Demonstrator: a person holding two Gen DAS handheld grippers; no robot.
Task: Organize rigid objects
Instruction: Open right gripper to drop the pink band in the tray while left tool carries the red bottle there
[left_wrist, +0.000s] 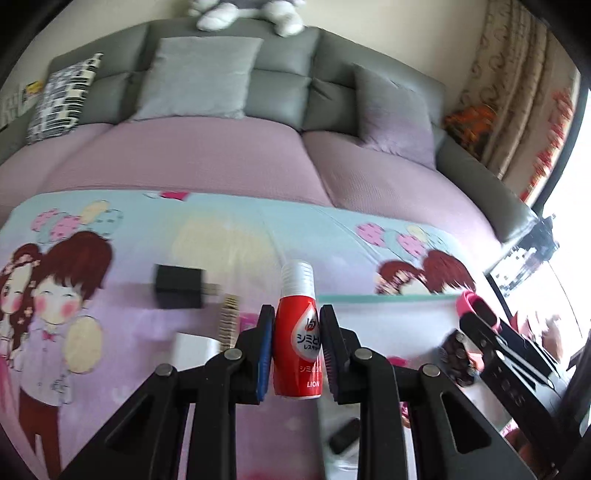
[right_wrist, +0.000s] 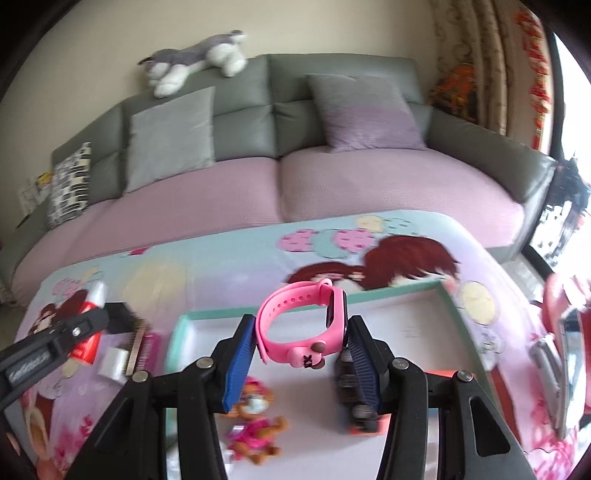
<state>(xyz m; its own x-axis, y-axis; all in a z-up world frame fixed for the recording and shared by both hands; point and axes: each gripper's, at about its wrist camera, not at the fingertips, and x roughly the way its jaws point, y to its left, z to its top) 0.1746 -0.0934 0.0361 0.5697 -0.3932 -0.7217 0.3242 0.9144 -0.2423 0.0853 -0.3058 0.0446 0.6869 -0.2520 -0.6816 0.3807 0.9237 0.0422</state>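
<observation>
My left gripper (left_wrist: 297, 332) is shut on a red bottle (left_wrist: 297, 354) with a white cap, held upright above the cartoon-print cloth (left_wrist: 110, 302). In the right wrist view this bottle (right_wrist: 88, 345) shows at the far left, in the left gripper's fingers (right_wrist: 88, 323). My right gripper (right_wrist: 301, 332) is shut on a pink watch (right_wrist: 291, 314), pads pressing the strap and the dark face. It hangs over a white tray with a teal rim (right_wrist: 177, 332). In the tray lie a small pink toy figure (right_wrist: 255, 424) and a black-and-orange piece (right_wrist: 356, 402).
On the cloth left of the tray lie a black charger (left_wrist: 180, 286), a white block (left_wrist: 194, 350) and a comb (left_wrist: 229, 321). A grey sofa (right_wrist: 295, 92) with pillows and a plush dog (right_wrist: 195, 59) stands behind. A flat device (right_wrist: 565, 354) lies at the right edge.
</observation>
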